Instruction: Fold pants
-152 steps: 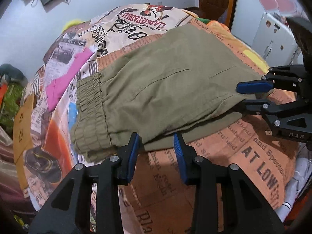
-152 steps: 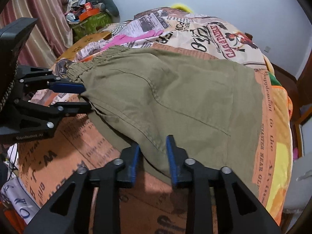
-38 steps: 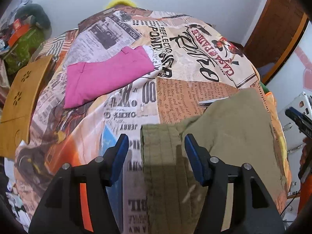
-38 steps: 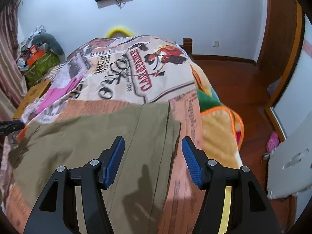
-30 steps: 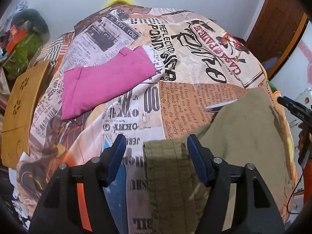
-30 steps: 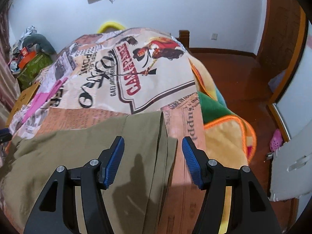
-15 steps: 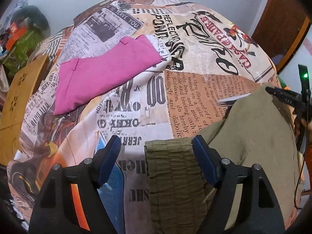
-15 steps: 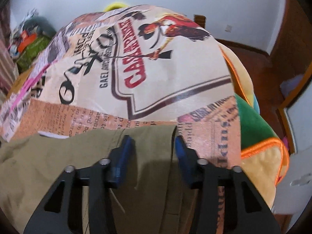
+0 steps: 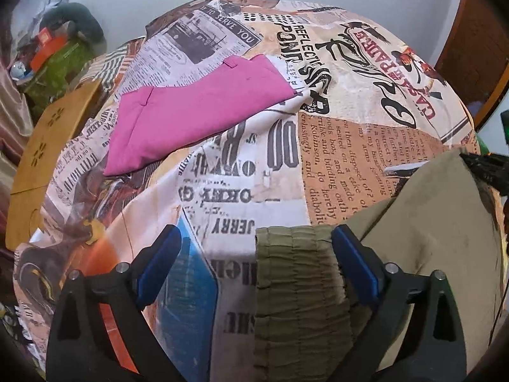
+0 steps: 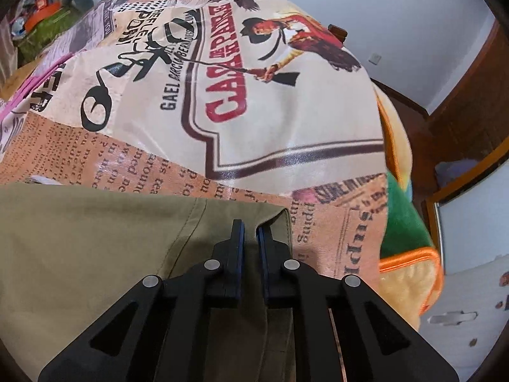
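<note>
At the far left of the left wrist view, a wooden board (image 9: 44,146) lies beside the bed, with a cluttered heap of green and orange things (image 9: 54,57) beyond it against the wall. A folded pink garment (image 9: 194,108) lies on the newspaper-print bedspread (image 9: 241,165), left of centre and well apart from the pants. Near the camera, the left gripper (image 9: 256,265) stands with its jaws wide open, its blue pads (image 9: 159,264) spread to either side. The gathered elastic waistband of the olive pants (image 9: 299,289) lies between them, close against the right pad and apart from the left one. The rest of the pants spreads to the right, reaching the bedspread's right edge.

In the right wrist view, the pants (image 10: 89,242) cover the near left part of the bedspread (image 10: 286,121). The right gripper (image 10: 250,238) has its jaws drawn nearly together, pinching a raised fold of the pants near their far right corner. To the right, an orange-edged blanket (image 10: 410,273) hangs off the bed's side.
</note>
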Demonstrator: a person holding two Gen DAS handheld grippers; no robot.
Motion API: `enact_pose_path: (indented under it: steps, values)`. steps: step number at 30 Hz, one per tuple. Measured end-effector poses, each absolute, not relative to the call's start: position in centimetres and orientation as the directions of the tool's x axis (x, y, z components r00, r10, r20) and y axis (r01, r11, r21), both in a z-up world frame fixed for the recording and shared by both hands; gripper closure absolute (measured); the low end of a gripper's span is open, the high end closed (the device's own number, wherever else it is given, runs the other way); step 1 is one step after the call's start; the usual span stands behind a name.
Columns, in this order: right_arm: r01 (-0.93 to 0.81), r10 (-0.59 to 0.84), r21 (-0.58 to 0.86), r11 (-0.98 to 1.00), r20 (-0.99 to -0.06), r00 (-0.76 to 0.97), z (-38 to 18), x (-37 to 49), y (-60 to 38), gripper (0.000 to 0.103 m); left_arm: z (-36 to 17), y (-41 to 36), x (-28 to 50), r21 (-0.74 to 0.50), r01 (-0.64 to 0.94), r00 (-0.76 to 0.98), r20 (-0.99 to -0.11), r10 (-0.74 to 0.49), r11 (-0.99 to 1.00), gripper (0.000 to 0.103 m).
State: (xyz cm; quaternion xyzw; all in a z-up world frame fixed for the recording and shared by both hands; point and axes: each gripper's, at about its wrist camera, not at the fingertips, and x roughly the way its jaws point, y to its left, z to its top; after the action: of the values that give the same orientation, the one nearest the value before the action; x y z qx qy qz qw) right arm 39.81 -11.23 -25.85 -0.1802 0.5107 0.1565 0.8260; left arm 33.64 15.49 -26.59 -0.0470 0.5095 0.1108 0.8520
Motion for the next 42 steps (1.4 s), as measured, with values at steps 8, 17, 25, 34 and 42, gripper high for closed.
enact_pose_path:
  steps: [8, 17, 25, 34, 42]
  values:
    - [-0.465, 0.186, -0.07, 0.883, -0.856, 0.483, -19.3, 36.6, -11.4, 0.057, -21.6, 14.1, 31.7, 0.054, -0.175, 0.539, -0.83, 0.142, 0.983, 0.006]
    - [-0.606, 0.487, 0.226, 0.762, -0.817, 0.308, -16.5, 31.0, -4.2, 0.046, -20.5, 11.0, 30.4, 0.013, -0.075, 0.549, -0.834, 0.052, 0.997, 0.006]
    - [-0.642, 0.452, 0.292, 0.709, -0.887, 0.095, -21.9, 28.0, 0.7, 0.046, -24.9, 10.2, 28.9, 0.055, -0.04, 0.441, -0.895, 0.067, 0.998, 0.006]
    - [-0.688, 0.389, 0.195, 0.699, -0.911, 0.137, -22.1, 24.4, -0.8, 0.039, -25.4, 11.9, 24.4, -0.013, -0.105, 0.46, -0.887, 0.037, 0.994, 0.006]
    - [-0.701, 0.361, 0.122, 0.703, -0.91, 0.204, -21.3, 20.5, -3.1, 0.039, -24.4, 11.9, 22.1, -0.015, -0.15, 0.461, -0.886, 0.057, 0.988, 0.006]
